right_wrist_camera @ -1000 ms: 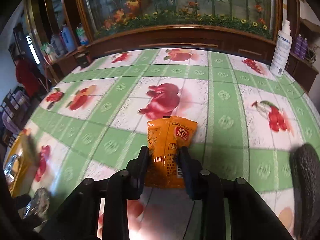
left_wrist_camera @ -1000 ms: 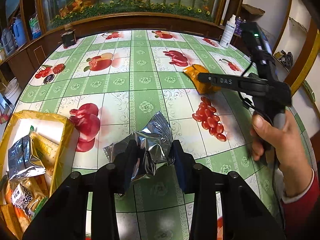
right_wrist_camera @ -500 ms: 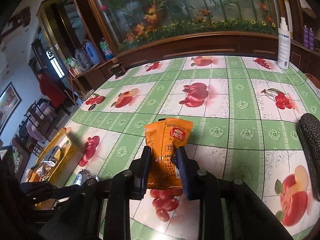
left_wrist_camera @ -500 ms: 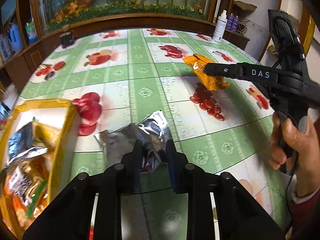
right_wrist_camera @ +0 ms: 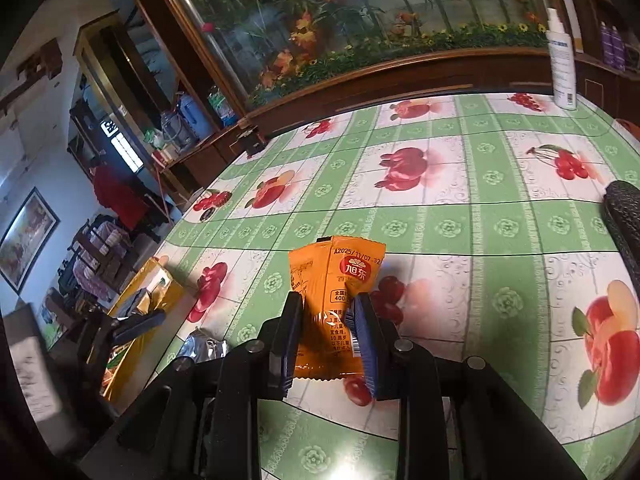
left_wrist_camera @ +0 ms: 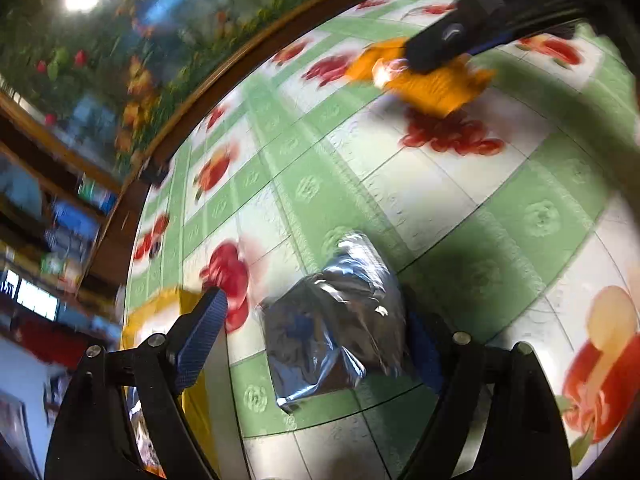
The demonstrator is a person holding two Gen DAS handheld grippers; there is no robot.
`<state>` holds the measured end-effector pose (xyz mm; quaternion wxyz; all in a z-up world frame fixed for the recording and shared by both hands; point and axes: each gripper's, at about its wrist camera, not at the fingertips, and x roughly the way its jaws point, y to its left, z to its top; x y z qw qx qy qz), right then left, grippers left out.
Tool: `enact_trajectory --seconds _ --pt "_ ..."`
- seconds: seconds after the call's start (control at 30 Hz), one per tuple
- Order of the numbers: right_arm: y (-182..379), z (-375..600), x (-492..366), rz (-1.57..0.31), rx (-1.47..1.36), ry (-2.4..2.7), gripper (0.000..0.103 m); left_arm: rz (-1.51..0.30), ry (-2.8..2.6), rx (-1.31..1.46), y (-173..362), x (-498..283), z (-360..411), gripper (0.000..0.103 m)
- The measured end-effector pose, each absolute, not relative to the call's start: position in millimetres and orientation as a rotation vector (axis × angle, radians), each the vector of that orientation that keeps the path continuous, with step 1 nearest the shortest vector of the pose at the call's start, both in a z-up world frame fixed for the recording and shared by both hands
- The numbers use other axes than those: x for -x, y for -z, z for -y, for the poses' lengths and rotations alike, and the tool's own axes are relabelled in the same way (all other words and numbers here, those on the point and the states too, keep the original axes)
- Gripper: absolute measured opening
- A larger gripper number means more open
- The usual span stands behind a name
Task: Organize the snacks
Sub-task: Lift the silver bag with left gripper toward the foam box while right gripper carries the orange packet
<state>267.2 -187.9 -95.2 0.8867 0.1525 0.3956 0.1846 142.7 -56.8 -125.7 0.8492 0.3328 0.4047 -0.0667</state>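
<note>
With the left tool (left_wrist_camera: 316,336) opening wide, the silver packet (left_wrist_camera: 332,320) may, through the blur, land on the surface (left_wrist_camera: 500,208) short of the yellow box (left_wrist_camera: 140,320) at nine o'clock, while the right tool (right_wrist_camera: 329,338) pinches the orange packet (right_wrist_camera: 334,304).

Yellow box (left_wrist_camera: 160,312) blurred, half hidden behind the left tool's finger (left_wrist_camera: 200,336).
</note>
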Motion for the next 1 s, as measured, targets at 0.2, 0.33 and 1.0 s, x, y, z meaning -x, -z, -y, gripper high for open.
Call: enact_trajectory --seconds 0.2,0.33,1.0 --pt "95.8 194.5 -265.9 -0.817 -0.349 -0.377 0.028 -1.015 0.056 -0.28 128.4 -165.2 25.0 0.092" --pt "95.7 193.4 -263.6 -0.816 -0.346 -0.375 0.028 -1.03 0.072 -0.047 136.2 -166.3 4.6 0.088" --pt "69.5 170.8 -225.9 -0.752 -0.335 -0.44 0.028 -0.879 0.006 -0.068 79.7 -112.2 -12.8 0.061"
